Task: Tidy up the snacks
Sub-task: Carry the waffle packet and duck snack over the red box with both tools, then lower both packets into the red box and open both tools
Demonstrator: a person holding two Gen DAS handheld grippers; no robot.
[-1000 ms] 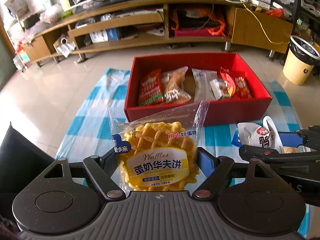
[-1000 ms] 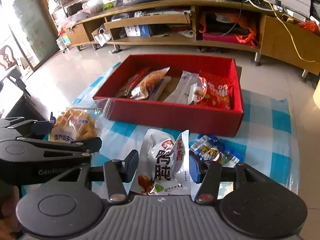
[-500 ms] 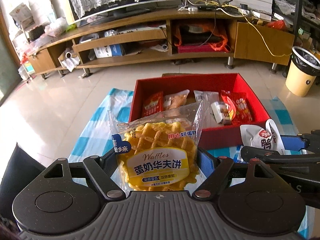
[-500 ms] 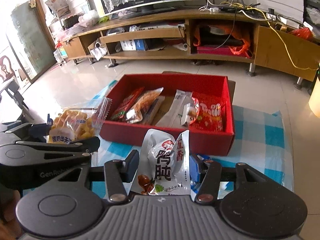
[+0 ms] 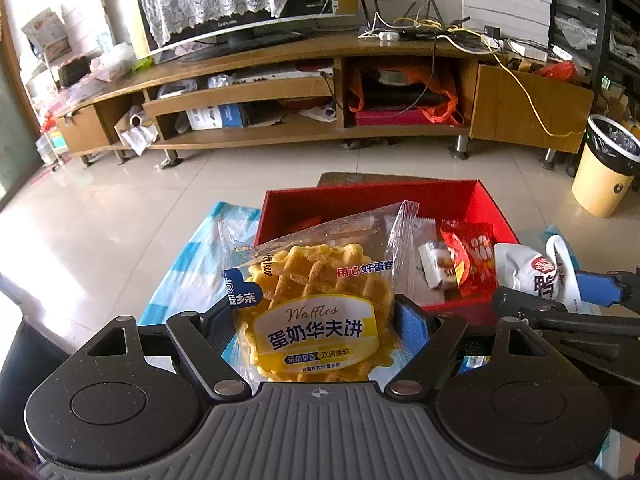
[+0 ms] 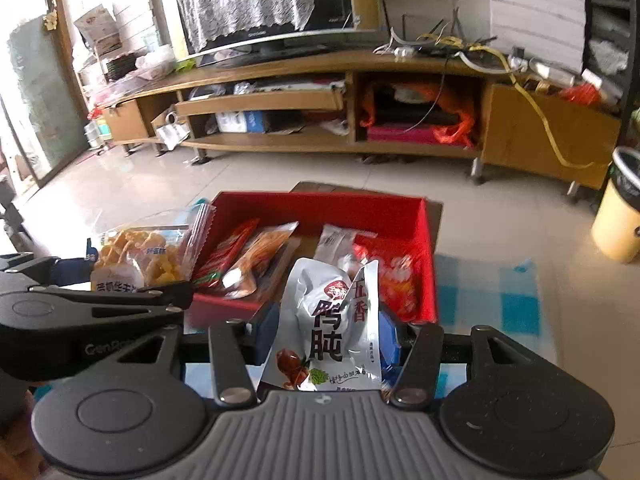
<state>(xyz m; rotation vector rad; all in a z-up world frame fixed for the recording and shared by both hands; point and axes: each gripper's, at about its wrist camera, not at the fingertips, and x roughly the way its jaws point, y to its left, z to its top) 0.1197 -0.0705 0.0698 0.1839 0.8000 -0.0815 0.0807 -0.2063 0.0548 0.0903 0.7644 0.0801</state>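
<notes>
**Two packs in hand, neither boxed yet**

Left gripper (image 5: 316, 320) is clamped wide on the waffle pack (image 5: 316, 304); right gripper (image 6: 326, 330) pinches the white duck-gizzard pouch (image 6: 332, 320) narrowly. Both packs hang just short of the red box (image 6: 428, 264), which holds several snacks. Left to do: drop both in. Grippers hide the checked cloth (image 6: 516, 304) below, so any leftovers there can't be seen.

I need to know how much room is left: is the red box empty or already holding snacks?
Partly filled. The red box already holds several packets along its floor, including a red packet at its right end.
</notes>
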